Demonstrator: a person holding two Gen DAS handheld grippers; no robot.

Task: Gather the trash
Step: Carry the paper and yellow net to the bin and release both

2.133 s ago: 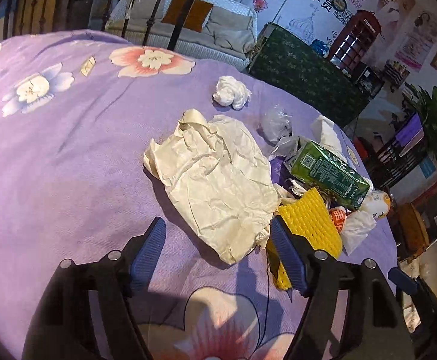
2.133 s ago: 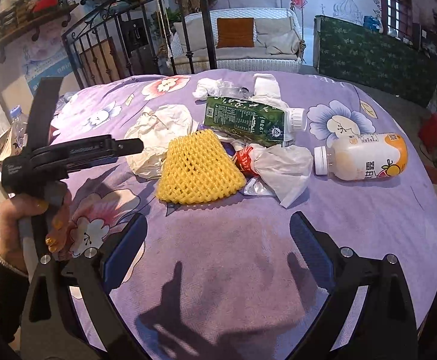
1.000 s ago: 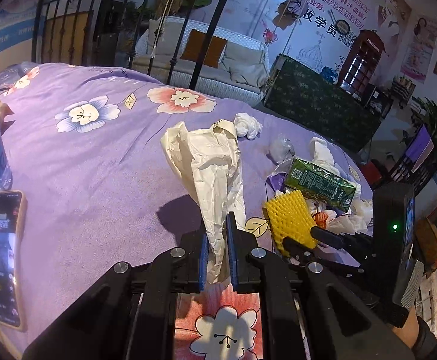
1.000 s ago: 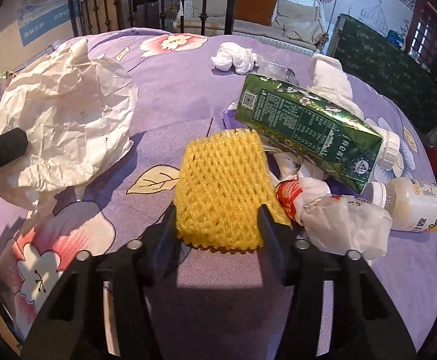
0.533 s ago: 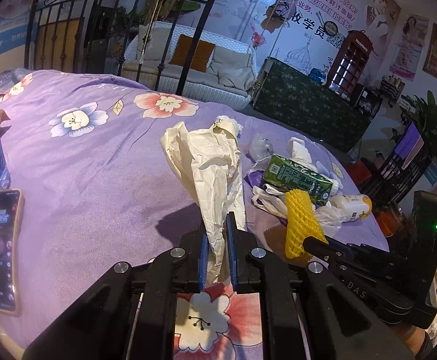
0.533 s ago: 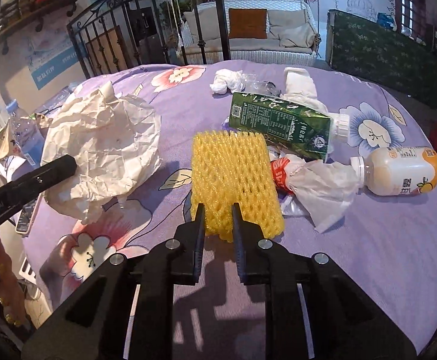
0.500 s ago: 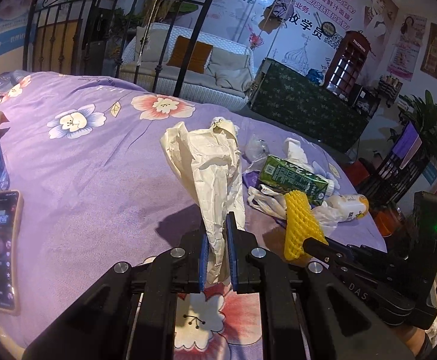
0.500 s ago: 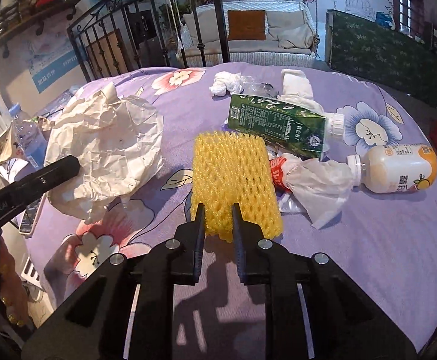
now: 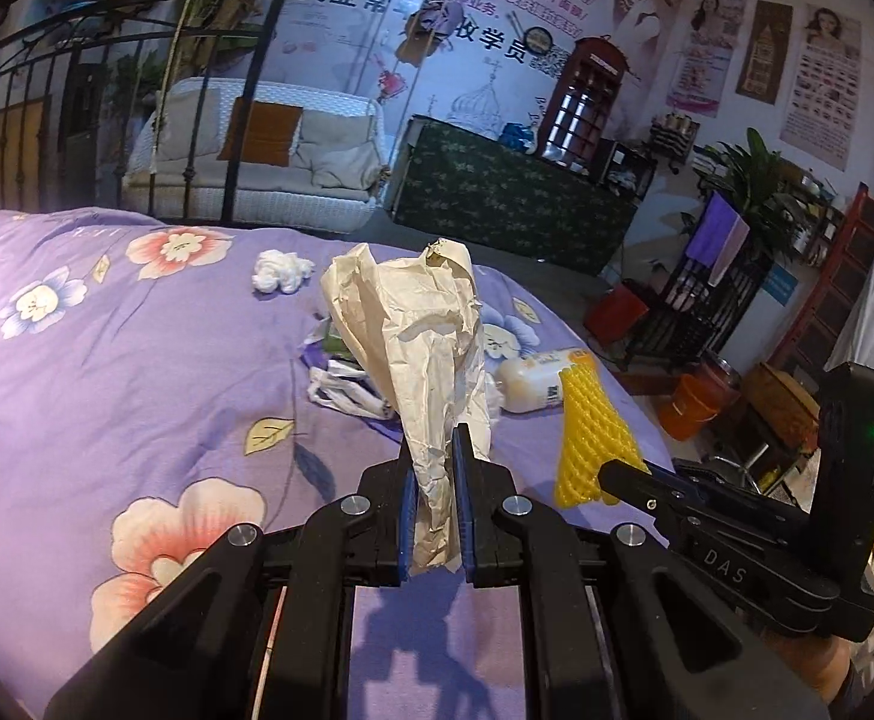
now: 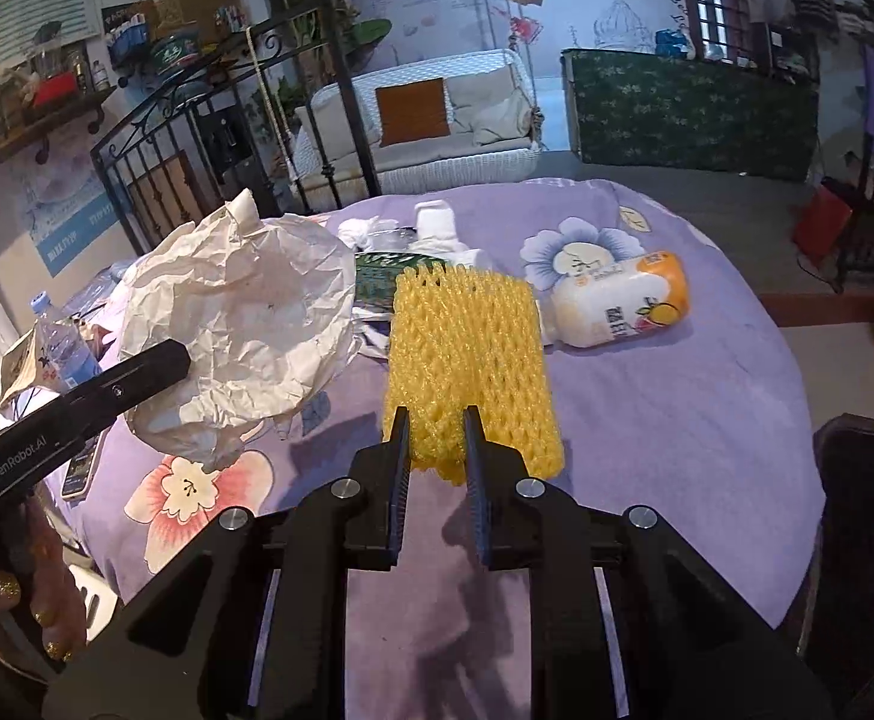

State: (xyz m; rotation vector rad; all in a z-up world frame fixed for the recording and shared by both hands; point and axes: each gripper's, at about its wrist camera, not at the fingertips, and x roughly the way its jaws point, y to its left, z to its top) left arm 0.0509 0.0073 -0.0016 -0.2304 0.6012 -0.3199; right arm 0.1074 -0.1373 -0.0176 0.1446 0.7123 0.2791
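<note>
Crumpled paper (image 9: 422,354) pinched in left tool (image 9: 432,483), yellow foam net (image 10: 470,360) — right tool (image 10: 436,438)

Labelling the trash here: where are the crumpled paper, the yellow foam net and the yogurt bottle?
crumpled paper (image 9: 419,324), left wrist view, middle
yellow foam net (image 10: 467,348), right wrist view, centre
yogurt bottle (image 10: 617,300), right wrist view, label

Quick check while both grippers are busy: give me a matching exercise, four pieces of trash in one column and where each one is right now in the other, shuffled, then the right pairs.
Things:
1. crumpled paper
2. yellow foam net
3. drink bottle
4. white tissue wad

Places:
A. lying on its side on the purple cloth, next to a flower print
B. clamped in the right gripper, off the cloth
C. alone on the cloth, far from both grippers
D. clamped in the left gripper, standing up from its jaws

Pairs: 1-D, 2-B, 3-A, 4-C
</note>
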